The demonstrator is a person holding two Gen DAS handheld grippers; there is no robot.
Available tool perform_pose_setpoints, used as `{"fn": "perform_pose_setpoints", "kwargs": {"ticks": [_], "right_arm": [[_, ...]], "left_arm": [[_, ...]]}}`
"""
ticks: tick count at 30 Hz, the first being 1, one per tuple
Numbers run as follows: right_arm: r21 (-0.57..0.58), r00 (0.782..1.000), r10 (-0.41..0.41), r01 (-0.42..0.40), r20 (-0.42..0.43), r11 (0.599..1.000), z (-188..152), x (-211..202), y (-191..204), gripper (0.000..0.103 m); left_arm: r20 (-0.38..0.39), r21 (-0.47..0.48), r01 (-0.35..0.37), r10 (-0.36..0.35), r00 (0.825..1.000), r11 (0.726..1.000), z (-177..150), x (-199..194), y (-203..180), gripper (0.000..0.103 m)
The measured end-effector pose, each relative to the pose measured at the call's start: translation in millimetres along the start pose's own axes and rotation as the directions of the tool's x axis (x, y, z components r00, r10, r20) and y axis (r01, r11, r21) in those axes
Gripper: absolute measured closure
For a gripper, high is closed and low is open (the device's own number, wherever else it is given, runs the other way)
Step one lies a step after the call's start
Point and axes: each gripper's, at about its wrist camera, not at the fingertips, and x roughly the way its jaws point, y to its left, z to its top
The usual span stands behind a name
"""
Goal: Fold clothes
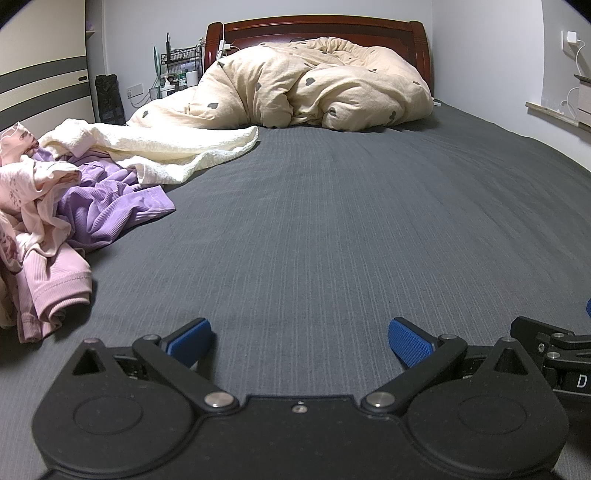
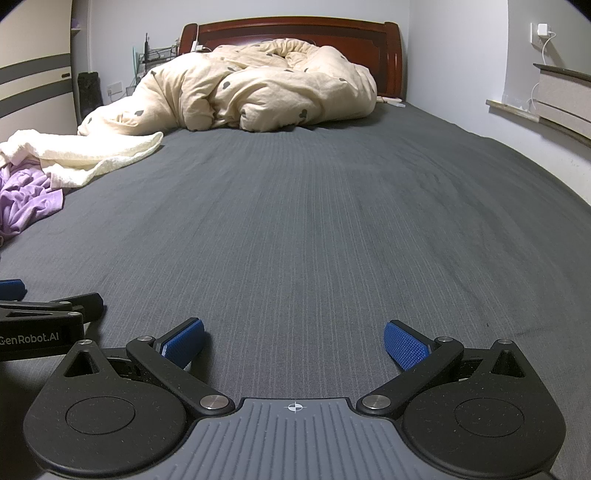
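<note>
Clothes are lying heaped at the bed's left while 2 grippers, left and right, are hovering wide-jawed and empty, so pulling 1 garment free first is advisable.

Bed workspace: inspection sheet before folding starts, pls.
Surface: dark grey bed sheet, centre bare.
Job's things: unfolded heap at the left edge: purple garment, pink garments, cream garment.
Clutter: bunched heart-print duvet by the headboard.
Grippers: left gripper and right gripper side by side, low over the sheet, fingers open, holding nothing.
Cables: white charger cable from the right-wall socket; another at the headboard.
Surroundings: wardrobe left, wire rack, ledge right.
</note>
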Motion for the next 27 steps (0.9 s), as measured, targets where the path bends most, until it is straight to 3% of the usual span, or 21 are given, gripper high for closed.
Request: {"fn": "perform_pose_setpoints", "kwargs": {"ticks": [27], "right_arm": [[-0.004, 1.000, -0.003, 0.003, -0.002, 1.000, -0.4, 0.3, 1.6, 0.000]], "left_arm": [[0.003, -0.001, -0.001, 0.001, 1.000, 1.000, -1.5, 0.3, 8.4, 0.000]]}}
